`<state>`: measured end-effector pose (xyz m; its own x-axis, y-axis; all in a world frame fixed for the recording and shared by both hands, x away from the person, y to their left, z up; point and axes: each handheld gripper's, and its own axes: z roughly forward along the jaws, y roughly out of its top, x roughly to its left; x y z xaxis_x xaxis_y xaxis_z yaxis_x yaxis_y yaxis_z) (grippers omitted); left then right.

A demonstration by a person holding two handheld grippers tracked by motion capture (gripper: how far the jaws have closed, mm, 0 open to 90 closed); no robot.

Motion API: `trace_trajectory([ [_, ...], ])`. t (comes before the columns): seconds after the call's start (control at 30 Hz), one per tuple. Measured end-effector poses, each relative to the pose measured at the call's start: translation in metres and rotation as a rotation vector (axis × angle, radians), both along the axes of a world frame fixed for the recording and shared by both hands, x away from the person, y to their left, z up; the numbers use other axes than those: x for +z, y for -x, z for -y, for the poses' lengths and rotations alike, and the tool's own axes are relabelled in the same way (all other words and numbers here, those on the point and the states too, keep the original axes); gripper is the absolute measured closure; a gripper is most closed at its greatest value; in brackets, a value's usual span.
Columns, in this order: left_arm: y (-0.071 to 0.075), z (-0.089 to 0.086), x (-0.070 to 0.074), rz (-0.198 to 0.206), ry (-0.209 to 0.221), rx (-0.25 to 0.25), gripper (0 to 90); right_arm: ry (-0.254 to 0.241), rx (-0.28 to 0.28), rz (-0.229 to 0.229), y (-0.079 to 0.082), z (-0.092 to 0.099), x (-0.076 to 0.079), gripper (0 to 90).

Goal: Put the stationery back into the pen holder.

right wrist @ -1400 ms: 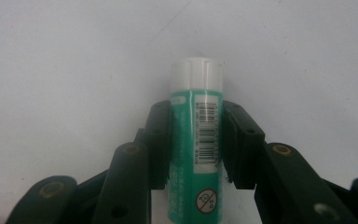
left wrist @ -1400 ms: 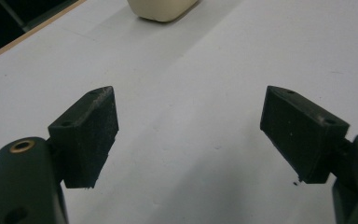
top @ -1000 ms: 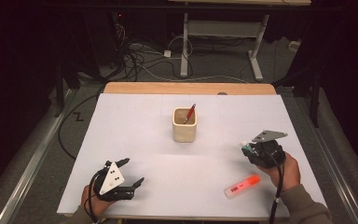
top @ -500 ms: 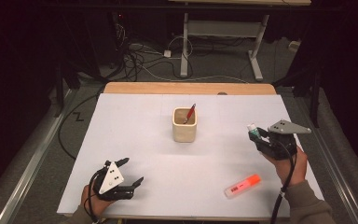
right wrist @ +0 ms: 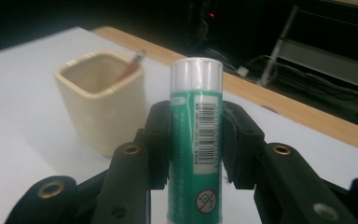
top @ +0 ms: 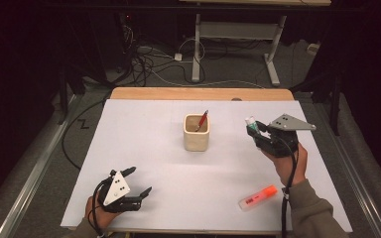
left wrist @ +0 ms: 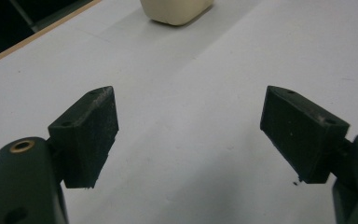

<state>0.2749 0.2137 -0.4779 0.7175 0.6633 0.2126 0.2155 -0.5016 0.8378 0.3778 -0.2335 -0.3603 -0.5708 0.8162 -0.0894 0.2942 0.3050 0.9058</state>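
Observation:
My right gripper [top: 259,134] is shut on a green tube with a white cap [top: 251,125], held above the right side of the white table, right of the cream square cup [top: 197,132]. In the right gripper view the tube [right wrist: 196,135] stands upright between the pads, with the cup [right wrist: 100,100] and its red pen [right wrist: 133,64] beyond to the left. The red pen [top: 201,120] leans in the cup. My left gripper [top: 138,182] rests near the front left, open, with nothing between its pads [left wrist: 86,135]; the cup's base [left wrist: 176,10] lies far ahead.
An orange highlighter [top: 257,197] lies on the white table [top: 149,124] near the front right, below my right hand. A wooden strip [top: 201,93] runs along the far edge. Cables and a metal frame stand on the floor beyond.
My right gripper has risen from near the highlighter and moved toward the far side with the green tube in it. The left gripper has stayed put.

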Motion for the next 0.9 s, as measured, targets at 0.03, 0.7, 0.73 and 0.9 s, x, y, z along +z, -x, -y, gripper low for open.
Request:
trace_trajectory([
  [0.03, 0.000, 0.000, 0.000, 0.000, 0.001, 0.001, 18.5, 0.002, 0.000, 0.010, -0.002, -0.003, 0.001, 66.1],
  [0.7, 0.001, -0.002, -0.001, 0.003, 0.009, -0.004, 18.4, -0.103, 0.105, 0.080, -0.033, -0.065, 0.010, 66.0],
  [0.73, 0.001, -0.002, -0.001, 0.003, 0.011, -0.005, 18.5, -0.110, 0.108, 0.082, -0.035, -0.069, 0.010, 66.0],
  [0.9, 0.002, -0.003, -0.002, -0.002, 0.009, -0.008, 18.5, -0.107, 0.138, 0.089, -0.045, -0.088, 0.007, 66.0],
])
